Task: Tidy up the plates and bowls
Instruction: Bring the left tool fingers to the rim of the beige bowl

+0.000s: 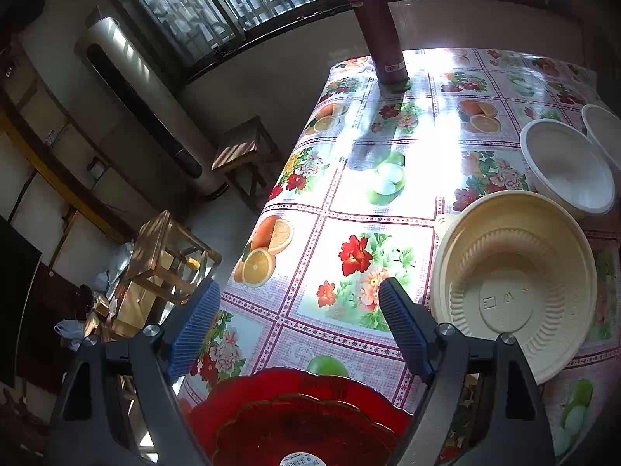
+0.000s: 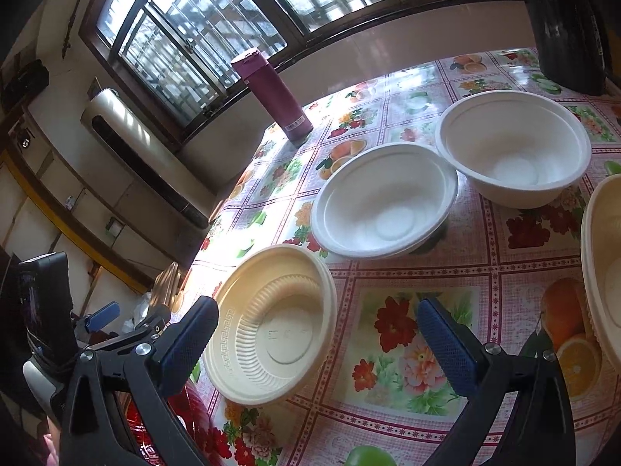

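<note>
In the left wrist view my left gripper [image 1: 306, 318] hangs open over the table's near left corner, nothing between its blue pads. Just under it lies a red plate [image 1: 295, 411] with a gold pattern, cut off by the frame. Right of that gripper a ribbed cream plate [image 1: 512, 279] lies on the table. In the right wrist view my right gripper [image 2: 318, 345] is open above the cream plate [image 2: 271, 326], touching nothing. Beyond it sit two white bowls [image 2: 384, 202] [image 2: 512, 147], side by side. A cream bowl [image 2: 605, 272] shows at the right edge.
A purple flask [image 2: 275, 97] stands at the table's far left corner by the window. The fruit-and-flower tablecloth [image 1: 349, 194] covers the table. Wooden stools [image 1: 167, 256] [image 1: 248, 147] stand off the left edge. A dark object [image 2: 566, 31] stands at the far right.
</note>
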